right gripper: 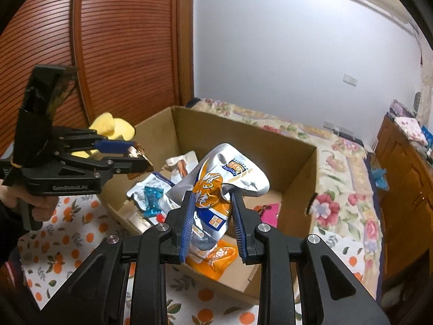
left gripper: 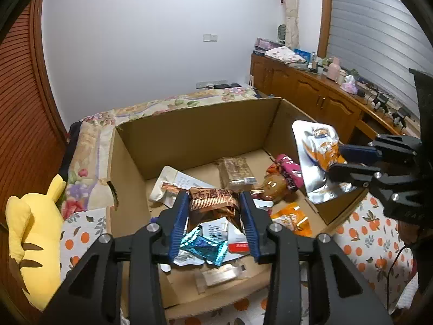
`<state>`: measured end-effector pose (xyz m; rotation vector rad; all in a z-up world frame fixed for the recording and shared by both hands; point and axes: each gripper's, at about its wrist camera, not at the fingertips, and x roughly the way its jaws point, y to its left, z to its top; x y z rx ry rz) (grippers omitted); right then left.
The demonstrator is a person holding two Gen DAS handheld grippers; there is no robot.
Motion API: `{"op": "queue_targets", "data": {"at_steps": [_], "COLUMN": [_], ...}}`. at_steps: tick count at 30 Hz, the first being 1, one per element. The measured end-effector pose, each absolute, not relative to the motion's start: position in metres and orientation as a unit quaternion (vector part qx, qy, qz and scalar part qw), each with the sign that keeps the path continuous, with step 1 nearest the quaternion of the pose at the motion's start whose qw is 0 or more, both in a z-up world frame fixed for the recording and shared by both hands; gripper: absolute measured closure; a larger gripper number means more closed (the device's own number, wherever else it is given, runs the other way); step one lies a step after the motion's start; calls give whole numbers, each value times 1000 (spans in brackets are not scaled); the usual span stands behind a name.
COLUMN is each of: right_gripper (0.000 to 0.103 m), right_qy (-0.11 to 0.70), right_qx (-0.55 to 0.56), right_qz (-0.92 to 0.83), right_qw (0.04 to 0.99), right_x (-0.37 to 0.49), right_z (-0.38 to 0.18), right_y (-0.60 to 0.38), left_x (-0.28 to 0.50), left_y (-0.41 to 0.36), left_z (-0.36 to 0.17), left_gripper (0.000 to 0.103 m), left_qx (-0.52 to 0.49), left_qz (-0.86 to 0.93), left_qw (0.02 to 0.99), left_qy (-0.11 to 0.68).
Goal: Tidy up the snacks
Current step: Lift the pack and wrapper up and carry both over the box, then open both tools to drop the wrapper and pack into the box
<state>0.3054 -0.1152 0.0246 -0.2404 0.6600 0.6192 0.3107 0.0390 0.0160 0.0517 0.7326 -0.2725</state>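
Blue-padded left tongs (left gripper: 213, 216) pinch a brown and copper snack packet (left gripper: 212, 199) by its lower part, holding it above the near end of an open cardboard box (left gripper: 189, 138). Seen from the other hand's camera, that packet sticks out past the tips, over the box's near corner. The right tongs (right gripper: 209, 216) are pressed tight on a crumpled silver and orange snack bag (right gripper: 216, 187), which hangs over the box's right side, its top flopping loose above the pads.

Below them, inside the box, lie more snacks in a loose heap: a shiny blue wrapped sweet (left gripper: 203, 246), a white pouch (left gripper: 169, 181), a long clear-wrapped bar (left gripper: 236, 169), a pink packet (left gripper: 288, 172) and a flat orange packet (left gripper: 291, 218). The box sits on a cloth printed with oranges (left gripper: 362, 233), beside a flowered bed (left gripper: 162, 105). A yellow plush toy (left gripper: 38, 233) lies left of the box.

Likely risks: the left hold looks shallow, so the brown packet could slip and drop anywhere in the heap. The silver bag is wide and floppy; let go this close to the right wall, it could catch on the rim or slide out onto the cloth
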Motion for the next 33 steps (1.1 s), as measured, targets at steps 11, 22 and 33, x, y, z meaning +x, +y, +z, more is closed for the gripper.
{"op": "queue_targets", "data": {"at_steps": [11,22,33], "right_gripper": [77,77,77], "right_qy": [350,372,384], "right_qx": [-133,-141,-139], "right_qz": [309,312,311], "right_qw": [874,863,858], "right_x": [329,338,344], "right_z": [0,-9,-12], "right_y": [-90,-81,-77], "left_x": [318,318,313], "left_y": [46,52,53], "left_z": [14,13,14], "left_gripper": [59,49,35], "left_qx": [17,7,5], "left_qz": [-122,-111,-107], "left_qw": [925,926,931], "left_qy": [359,362,350]}}
